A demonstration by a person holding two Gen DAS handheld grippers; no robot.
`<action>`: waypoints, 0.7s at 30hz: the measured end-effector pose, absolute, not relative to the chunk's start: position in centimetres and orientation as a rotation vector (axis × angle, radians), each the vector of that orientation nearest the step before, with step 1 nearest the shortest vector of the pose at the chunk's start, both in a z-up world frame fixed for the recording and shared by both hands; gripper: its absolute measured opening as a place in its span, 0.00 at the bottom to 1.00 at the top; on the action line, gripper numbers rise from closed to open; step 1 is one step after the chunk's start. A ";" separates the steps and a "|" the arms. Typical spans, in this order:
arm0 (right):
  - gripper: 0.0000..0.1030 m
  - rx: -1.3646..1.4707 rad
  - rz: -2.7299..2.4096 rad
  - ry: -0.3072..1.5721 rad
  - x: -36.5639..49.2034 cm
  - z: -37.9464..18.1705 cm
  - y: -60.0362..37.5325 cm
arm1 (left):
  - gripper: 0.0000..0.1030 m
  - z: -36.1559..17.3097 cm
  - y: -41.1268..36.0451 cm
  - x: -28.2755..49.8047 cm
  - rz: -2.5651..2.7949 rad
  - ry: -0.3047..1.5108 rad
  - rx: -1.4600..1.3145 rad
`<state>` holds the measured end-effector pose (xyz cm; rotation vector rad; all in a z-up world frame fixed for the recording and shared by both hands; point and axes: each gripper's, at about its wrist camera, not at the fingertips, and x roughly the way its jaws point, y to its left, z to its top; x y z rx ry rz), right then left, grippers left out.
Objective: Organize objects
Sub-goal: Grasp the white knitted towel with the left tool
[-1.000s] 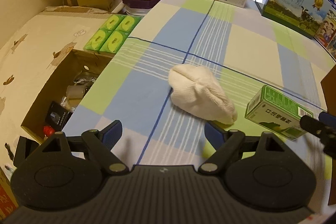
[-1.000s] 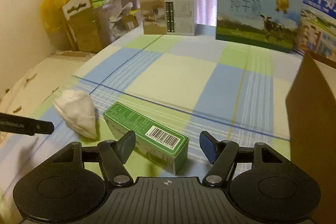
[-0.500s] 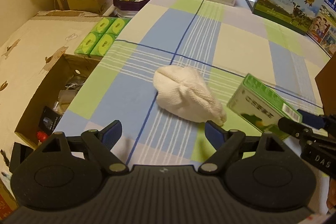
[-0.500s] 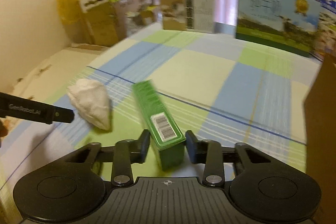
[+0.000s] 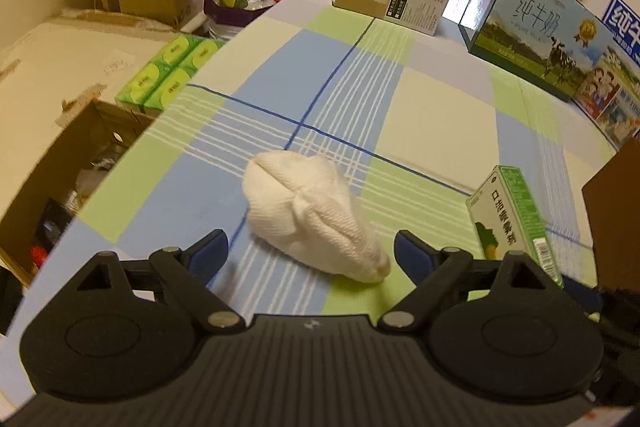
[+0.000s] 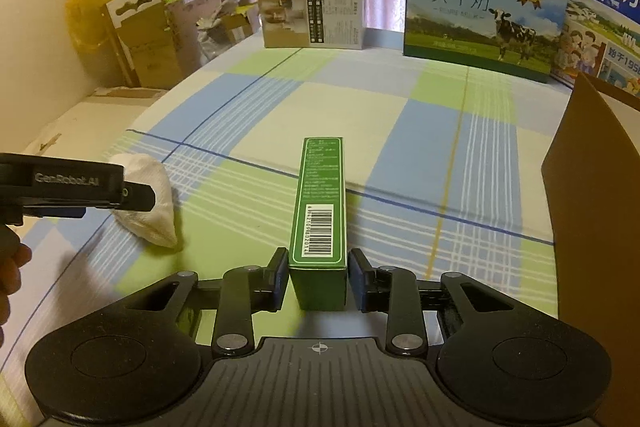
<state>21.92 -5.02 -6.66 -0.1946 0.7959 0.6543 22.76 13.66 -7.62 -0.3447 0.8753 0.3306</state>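
left wrist view: the left tool (image 5: 310,255) hung over the checked bench (image 5: 436,115), its jaws well apart and opening wider, nothing pressed between them. the white knitted bundle (image 5: 312,217) lay on the cloth just ahead, its narrow end reaching between the blue fingertips (image 5: 210,253). to do this well, i judged the tool needed to come down straddling the bundle's thick middle, low enough to gather the soft fabric and not pinch only a fold. the green carton (image 5: 510,217) stood just beside, so a wide sweep risked a knock.

right wrist view: the right tool (image 6: 318,277) was clamped on the green carton's (image 6: 319,203) near end, both pads against its narrow sides. gripped at the end, the long box could droop, so a steady, level lift seemed wise. the brown cardboard box (image 6: 596,195) stood near on the right, probably the drop spot.
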 end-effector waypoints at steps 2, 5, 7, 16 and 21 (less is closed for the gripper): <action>0.28 -0.182 0.657 0.799 22.0 -6.8 -5.0 | 0.85 -8.1 13.5 23.3 0.354 0.875 -0.324; 0.28 -0.160 0.660 0.798 22.1 -6.8 -5.3 | 0.85 -9.0 13.6 24.3 0.382 0.884 -0.291; 0.28 -0.146 0.661 0.797 22.2 -6.8 -5.4 | 0.82 -9.4 13.6 24.8 0.387 0.886 -0.281; 0.26 -0.152 0.639 0.818 21.5 -6.3 -5.8 | 0.43 -9.2 11.7 24.3 0.293 0.890 -0.200; 0.26 -0.205 0.602 0.863 19.7 -5.0 -6.1 | 0.40 -8.7 10.0 22.8 0.225 0.925 -0.164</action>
